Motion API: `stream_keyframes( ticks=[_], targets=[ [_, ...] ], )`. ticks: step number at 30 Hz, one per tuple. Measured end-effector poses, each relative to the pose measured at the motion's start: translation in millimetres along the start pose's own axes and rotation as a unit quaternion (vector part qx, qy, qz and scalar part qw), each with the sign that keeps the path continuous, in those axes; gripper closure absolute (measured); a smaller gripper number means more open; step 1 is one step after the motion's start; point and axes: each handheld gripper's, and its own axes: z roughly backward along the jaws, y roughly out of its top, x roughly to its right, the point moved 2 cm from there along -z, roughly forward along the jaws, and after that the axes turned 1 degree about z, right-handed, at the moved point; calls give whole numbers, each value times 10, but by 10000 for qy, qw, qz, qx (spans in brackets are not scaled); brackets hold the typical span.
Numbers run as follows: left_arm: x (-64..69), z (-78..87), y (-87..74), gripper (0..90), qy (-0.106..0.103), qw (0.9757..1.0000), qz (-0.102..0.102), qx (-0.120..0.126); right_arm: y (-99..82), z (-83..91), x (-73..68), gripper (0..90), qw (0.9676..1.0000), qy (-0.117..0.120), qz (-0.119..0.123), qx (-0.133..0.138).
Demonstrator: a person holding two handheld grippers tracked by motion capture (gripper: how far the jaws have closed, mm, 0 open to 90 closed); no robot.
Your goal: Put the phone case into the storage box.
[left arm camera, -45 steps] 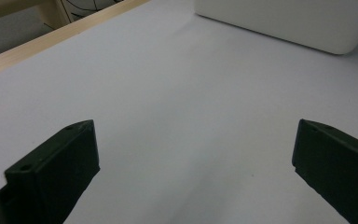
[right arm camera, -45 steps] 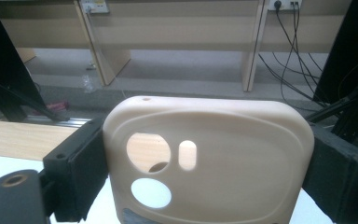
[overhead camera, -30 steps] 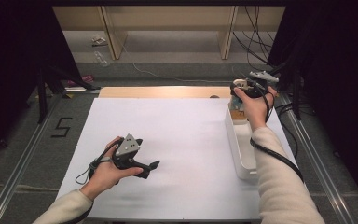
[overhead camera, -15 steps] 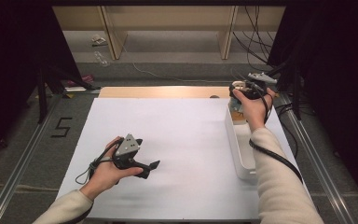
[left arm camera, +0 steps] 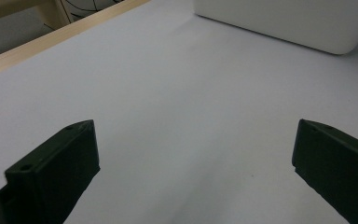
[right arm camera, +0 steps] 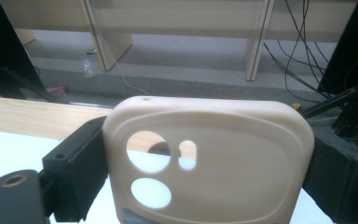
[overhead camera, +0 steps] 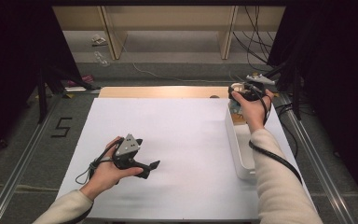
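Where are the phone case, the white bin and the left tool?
phone case [right arm camera: 214, 154], right gripper view, on its beige back below the camera holes.
white bin [overhead camera: 237, 148], high view, on its long left wall.
left tool [overhead camera: 150, 169], high view, between its open black jaw tips.

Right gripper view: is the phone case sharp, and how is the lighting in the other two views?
Right gripper view: the beige phone case between the jaws is slightly soft, evenly lit, without glare. Left gripper view: the jaws are a little blurred and the white sheet is evenly lit. High view: bright sheet, dark surroundings.
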Motion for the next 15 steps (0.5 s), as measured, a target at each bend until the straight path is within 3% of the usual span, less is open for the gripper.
stream_keyframes(
  ticks=[15],
  targets=[
    [0, -1, 0, 0, -3, 10000, -2, 0, -54, -32, -11, 118, 9999, 16, 74, -68]
  ],
)
